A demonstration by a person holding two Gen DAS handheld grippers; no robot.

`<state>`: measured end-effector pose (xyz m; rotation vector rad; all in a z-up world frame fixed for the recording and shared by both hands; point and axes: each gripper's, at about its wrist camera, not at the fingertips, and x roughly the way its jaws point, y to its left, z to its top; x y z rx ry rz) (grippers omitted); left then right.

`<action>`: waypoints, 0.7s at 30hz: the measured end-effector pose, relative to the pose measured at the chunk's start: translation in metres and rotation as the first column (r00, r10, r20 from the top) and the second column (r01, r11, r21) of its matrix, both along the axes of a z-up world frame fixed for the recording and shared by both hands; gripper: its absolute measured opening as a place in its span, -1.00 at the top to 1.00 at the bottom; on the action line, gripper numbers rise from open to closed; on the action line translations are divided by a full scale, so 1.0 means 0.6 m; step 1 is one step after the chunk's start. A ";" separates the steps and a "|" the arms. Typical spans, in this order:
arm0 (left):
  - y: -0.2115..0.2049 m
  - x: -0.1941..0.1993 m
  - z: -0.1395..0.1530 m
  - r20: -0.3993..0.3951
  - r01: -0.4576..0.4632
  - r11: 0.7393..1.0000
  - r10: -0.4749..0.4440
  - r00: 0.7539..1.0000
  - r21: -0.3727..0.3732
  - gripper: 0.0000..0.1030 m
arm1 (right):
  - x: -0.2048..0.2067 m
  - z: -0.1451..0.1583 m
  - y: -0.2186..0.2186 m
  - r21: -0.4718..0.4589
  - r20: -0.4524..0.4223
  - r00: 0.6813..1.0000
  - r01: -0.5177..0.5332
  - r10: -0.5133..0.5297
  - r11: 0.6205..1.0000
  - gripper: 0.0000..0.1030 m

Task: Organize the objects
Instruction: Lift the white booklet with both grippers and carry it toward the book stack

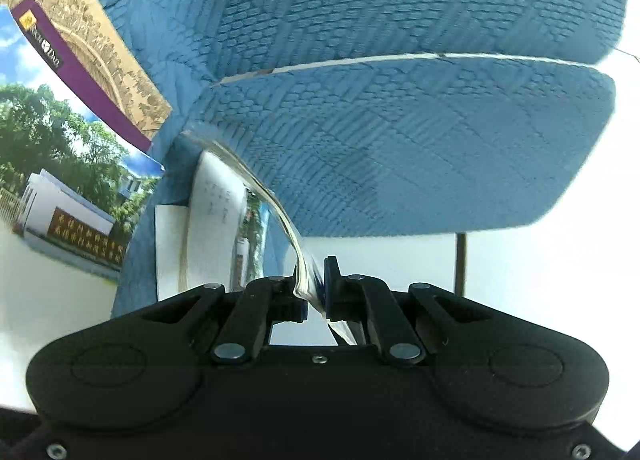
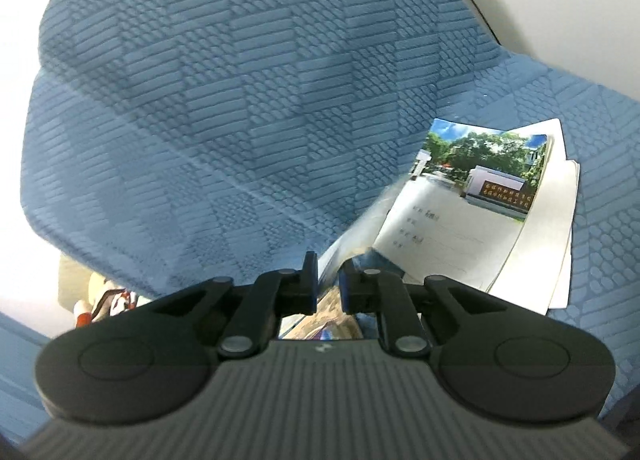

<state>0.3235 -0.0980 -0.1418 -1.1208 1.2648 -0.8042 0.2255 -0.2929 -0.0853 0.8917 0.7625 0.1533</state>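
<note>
My left gripper (image 1: 316, 284) is shut on the edge of a thin booklet (image 1: 224, 220), which curls up from the blue cushion with its white pages showing. A second booklet with a photo cover of trees and a building (image 1: 60, 164) is at the left, and a purple and gold book (image 1: 92, 44) lies above it. My right gripper (image 2: 330, 280) is shut on the edge of a glossy booklet (image 2: 360, 228) seen edge-on. A photo-cover booklet (image 2: 480, 200) lies on loose white sheets to the right of the right gripper.
Blue textured cushions (image 1: 400, 20) fill both views, with a seam between seat and back (image 1: 400, 58). A thin dark pole (image 1: 461, 260) stands beyond the cushion edge. A white wall or ledge (image 2: 560, 0) is at the upper right. A red and white object (image 2: 108, 300) shows below the cushion's left edge.
</note>
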 end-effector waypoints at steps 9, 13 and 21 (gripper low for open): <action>0.054 -0.035 0.094 0.066 -0.007 1.000 0.008 0.998 -0.022 0.88 | -0.029 0.082 0.018 -0.007 0.055 0.995 -0.080 0.081 0.997 0.73; 0.086 -0.041 0.135 0.097 -0.022 0.999 0.024 0.995 -0.028 0.88 | -0.038 0.114 0.031 -0.004 0.078 0.989 -0.122 0.122 0.993 0.72; 0.152 -0.038 0.167 0.126 -0.051 0.998 0.053 0.991 -0.024 0.86 | -0.048 0.150 0.080 -0.013 0.110 0.973 -0.202 0.202 0.979 0.71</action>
